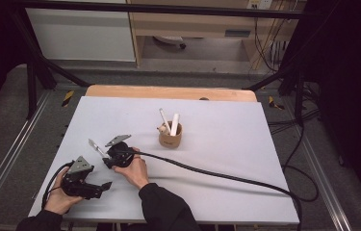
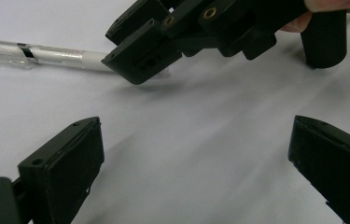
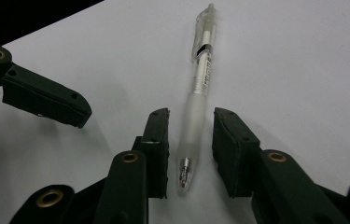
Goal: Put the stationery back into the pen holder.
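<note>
High view: both tools sit in the lower left of the frame on the white tabletop (image 1: 226,159). The left tool (image 1: 107,185) is held low. Just above it, the right tool (image 1: 105,155) points up-left at a clear pen (image 1: 94,146) lying flat. A brown cup (image 1: 170,136) holding white sticks stands near the frame's centre, well apart from both.

Right gripper view: the pen (image 3: 199,88) lies between the right tool's (image 3: 190,140) jaws, tip toward the camera. The jaws stand narrowly apart on either side of the grip section, each with a small gap. A left tool jaw shows at upper left.

Left gripper view: the left tool (image 2: 196,154) stands wide open over bare tabletop. The right tool (image 2: 140,65) is seen side-on at the top, over the pen (image 2: 46,55).
</note>
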A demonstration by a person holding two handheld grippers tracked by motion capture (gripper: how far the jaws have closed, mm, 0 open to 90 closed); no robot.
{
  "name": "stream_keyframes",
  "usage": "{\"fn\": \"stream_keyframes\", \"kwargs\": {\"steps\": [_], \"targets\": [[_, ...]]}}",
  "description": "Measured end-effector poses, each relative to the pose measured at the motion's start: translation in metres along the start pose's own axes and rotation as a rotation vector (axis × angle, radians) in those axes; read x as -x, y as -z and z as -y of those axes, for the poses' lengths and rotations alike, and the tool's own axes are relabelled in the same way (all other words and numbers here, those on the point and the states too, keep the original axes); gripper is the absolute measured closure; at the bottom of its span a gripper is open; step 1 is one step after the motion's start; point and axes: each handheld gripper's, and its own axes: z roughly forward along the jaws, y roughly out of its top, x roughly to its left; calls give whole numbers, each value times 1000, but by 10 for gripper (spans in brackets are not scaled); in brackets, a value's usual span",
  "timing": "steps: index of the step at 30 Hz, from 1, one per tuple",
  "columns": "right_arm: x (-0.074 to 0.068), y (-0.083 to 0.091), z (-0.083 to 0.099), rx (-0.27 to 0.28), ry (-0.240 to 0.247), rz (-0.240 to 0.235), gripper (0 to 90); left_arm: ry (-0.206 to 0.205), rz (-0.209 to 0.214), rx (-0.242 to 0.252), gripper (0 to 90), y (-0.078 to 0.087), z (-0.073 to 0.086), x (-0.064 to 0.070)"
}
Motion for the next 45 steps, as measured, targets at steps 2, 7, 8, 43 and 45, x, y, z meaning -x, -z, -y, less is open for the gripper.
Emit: {"fn": "stream_keyframes", "kwargs": {"steps": [2,7,8,43,45], "targets": [[-1,-2,0,3,3,7,713,1,0,1,34,0,0,0],[-1,-2,0,4,-12,14,786,1,-2,5,34,1,0,-1],[-1,-2,0,5,-14,16,790,1,-2,5,34,1,0,-1],[43,120,23,-67,22,-39,812,-53,12,9,53,-3,-11,10],[48,129,27,-81,17,-48,812,-63,16,12,57,-4,-13,12]]}}
